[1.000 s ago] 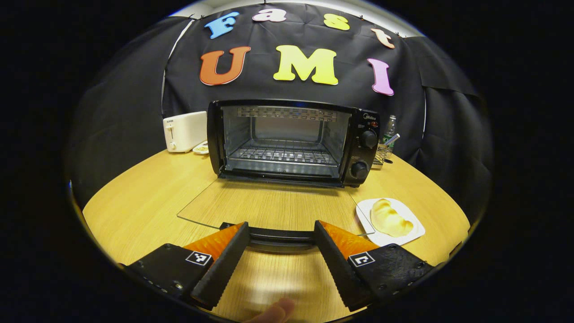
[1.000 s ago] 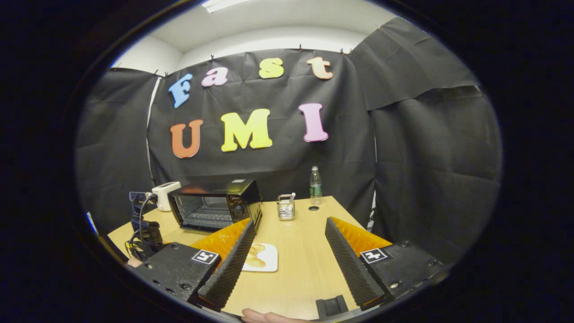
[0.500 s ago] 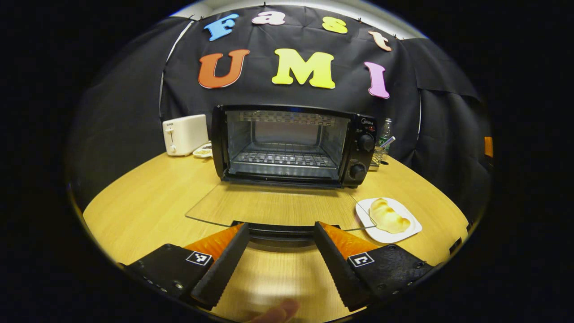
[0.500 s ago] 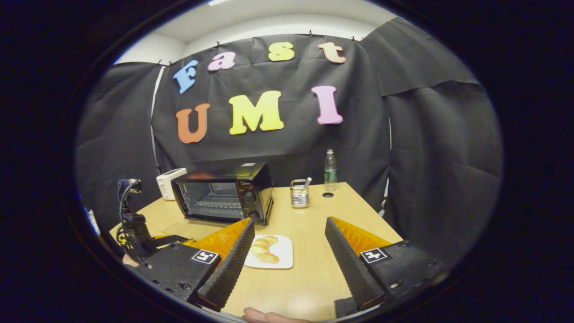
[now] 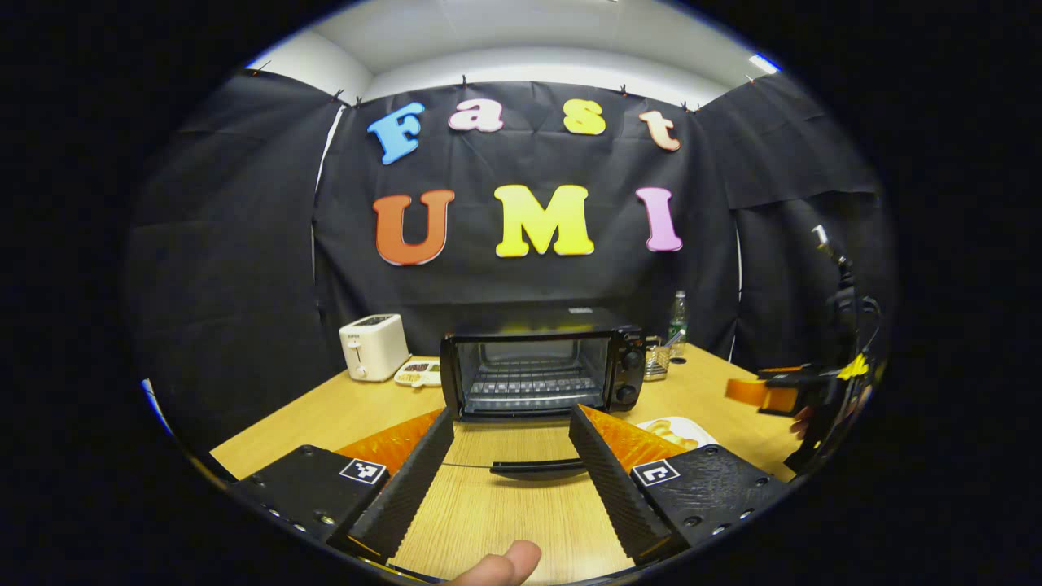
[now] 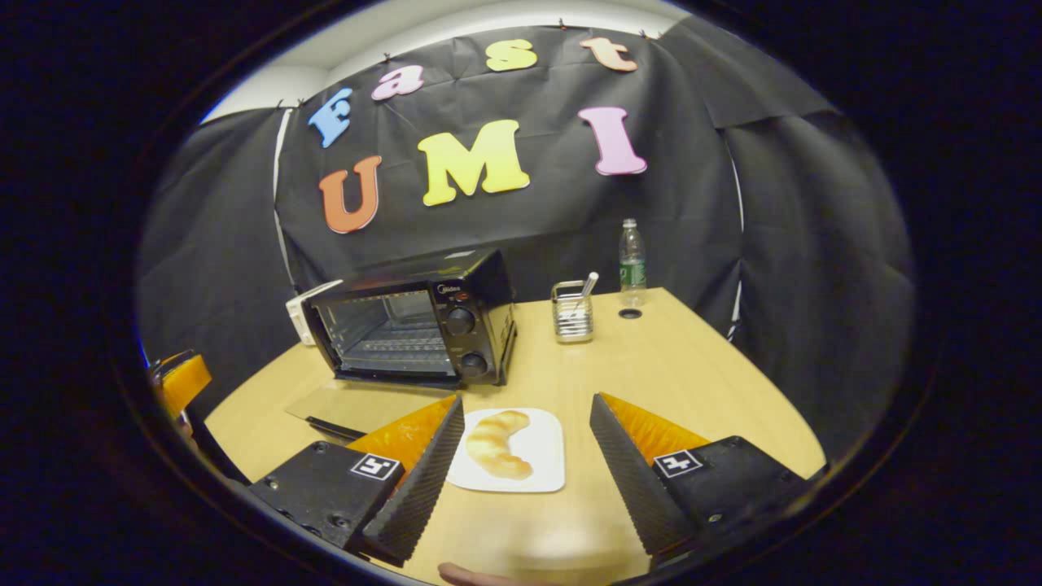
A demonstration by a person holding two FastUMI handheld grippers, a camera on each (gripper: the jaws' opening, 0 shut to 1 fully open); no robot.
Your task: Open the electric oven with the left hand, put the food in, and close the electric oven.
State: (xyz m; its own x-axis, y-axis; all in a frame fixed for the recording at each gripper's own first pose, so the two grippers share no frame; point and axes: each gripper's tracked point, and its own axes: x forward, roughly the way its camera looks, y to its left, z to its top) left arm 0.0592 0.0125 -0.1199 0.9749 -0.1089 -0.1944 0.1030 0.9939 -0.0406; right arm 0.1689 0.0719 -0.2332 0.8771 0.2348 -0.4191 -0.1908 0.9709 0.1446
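Note:
The black electric oven (image 5: 529,374) stands at the back of the wooden table, its glass door folded down flat and its handle (image 5: 537,468) facing me. My left gripper (image 5: 510,412) is open, held back from that handle with nothing between its fingers. In the right gripper view the oven (image 6: 415,330) is at the left with its door (image 6: 358,403) down. A croissant (image 6: 501,443) lies on a white plate (image 6: 541,468) just beyond my open right gripper (image 6: 527,401), between the lines of its fingers. The plate (image 5: 680,427) peeks out behind my left gripper's right finger.
A white toaster (image 5: 373,346) and a small dish (image 5: 417,373) sit left of the oven. A wire utensil holder (image 6: 572,309) and a water bottle (image 6: 631,256) stand at the back right. The other gripper shows at the far right (image 5: 765,395) and far left (image 6: 183,382).
My left gripper has pulled back and risen away from the lowered door's handle. My right gripper has dropped and moved in over the plate with the croissant.

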